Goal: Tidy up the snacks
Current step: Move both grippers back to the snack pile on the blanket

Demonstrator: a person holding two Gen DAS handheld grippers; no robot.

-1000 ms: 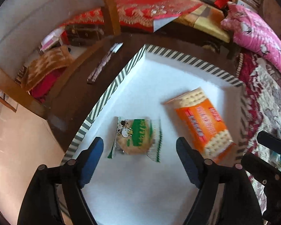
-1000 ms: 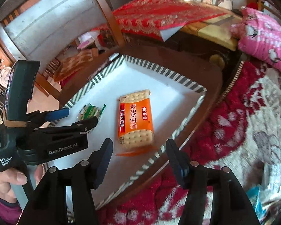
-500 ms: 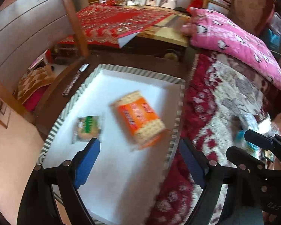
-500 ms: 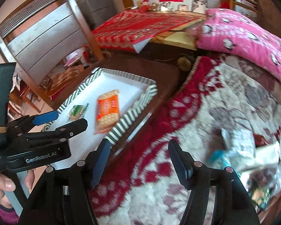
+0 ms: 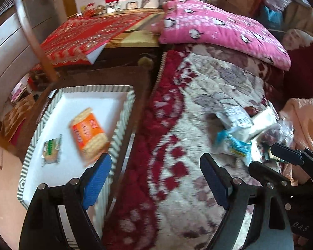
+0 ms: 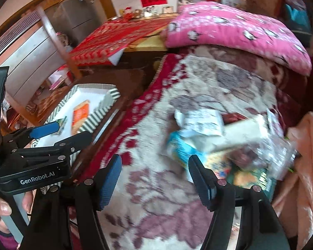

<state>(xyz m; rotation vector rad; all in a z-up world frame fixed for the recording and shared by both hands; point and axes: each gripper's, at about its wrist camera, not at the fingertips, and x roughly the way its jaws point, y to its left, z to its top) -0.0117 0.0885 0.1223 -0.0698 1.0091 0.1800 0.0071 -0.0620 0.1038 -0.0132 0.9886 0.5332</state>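
A white tray with a green-striped rim (image 5: 125, 112) sits on a dark brown table at the left. An orange cracker pack (image 5: 87, 133) and a small green biscuit pack (image 5: 51, 151) lie in it. A pile of snack packets (image 5: 240, 133) lies on the patterned blanket to the right, blurred. My left gripper (image 5: 154, 170) is open over the blanket beside the tray, nothing between its fingers. In the right wrist view the snack pile (image 6: 219, 137) is just beyond the right finger of my right gripper (image 6: 155, 166). Its jaws are opening, with only blanket between them.
A red-and-cream blanket (image 5: 187, 187) covers the surface right of the tray. A pink pillow (image 5: 219, 29) lies at its far end. Behind are a red cloth-covered table (image 5: 89, 37) and a wooden chair post (image 5: 33, 35). A peach bag (image 5: 302, 120) sits at the far right.
Both grippers have swung right, from over the tray to over the blanket, bringing the snack pile into view. The right jaws stand wider than before.
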